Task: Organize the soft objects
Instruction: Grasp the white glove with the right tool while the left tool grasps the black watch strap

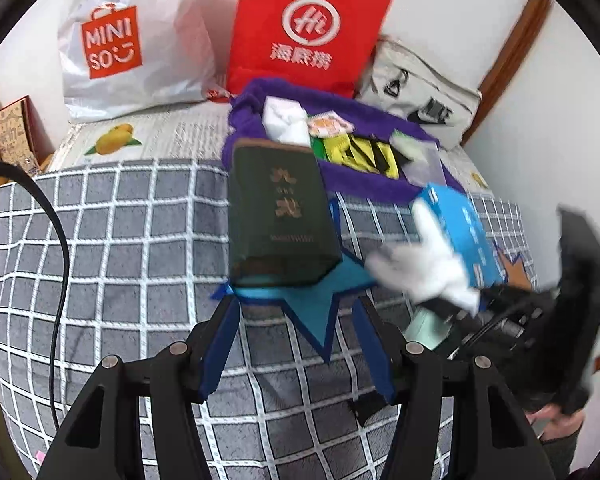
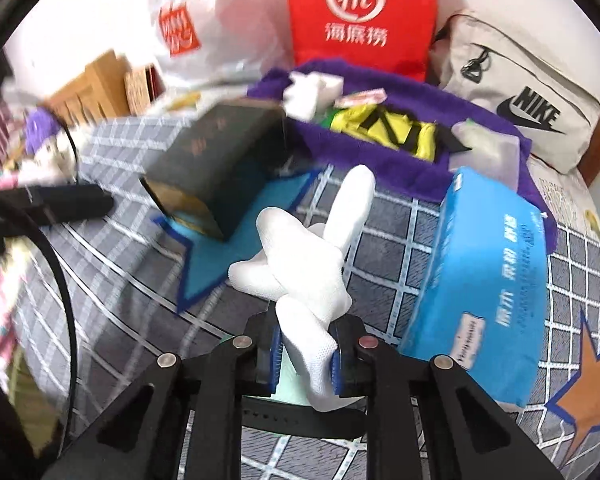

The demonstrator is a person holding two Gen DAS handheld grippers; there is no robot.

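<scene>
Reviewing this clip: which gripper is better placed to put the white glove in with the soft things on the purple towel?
Right. The right gripper is already shut on the white glove, facing the purple towel. The left gripper is open and empty, near the dark green box.

You see a red paper bag (image 1: 308,28) standing beside a white Miniso bag (image 1: 132,40). A grey Nike bag (image 2: 516,100) leans at the wall.
</scene>
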